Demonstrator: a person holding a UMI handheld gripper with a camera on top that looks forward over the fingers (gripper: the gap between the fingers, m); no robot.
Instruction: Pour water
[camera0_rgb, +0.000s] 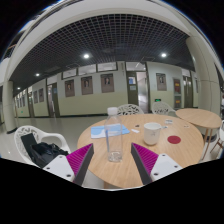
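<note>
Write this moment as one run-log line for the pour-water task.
hand-held gripper: open | clear plastic bottle: upright between fingers, not gripped | white cup: beyond, on round wooden table | pour: not yet begun

This was an indoor public hall, like a campus or office lobby. A dark grid ceiling (110, 30) with recessed lights (86, 56) spread overhead, and a long corridor (30, 105) of doors ran off along one side. Framed notices (108, 82) hung on the far wall. Round wooden tables (150, 155) with white chairs (128, 110) stood on the pale floor.
</note>
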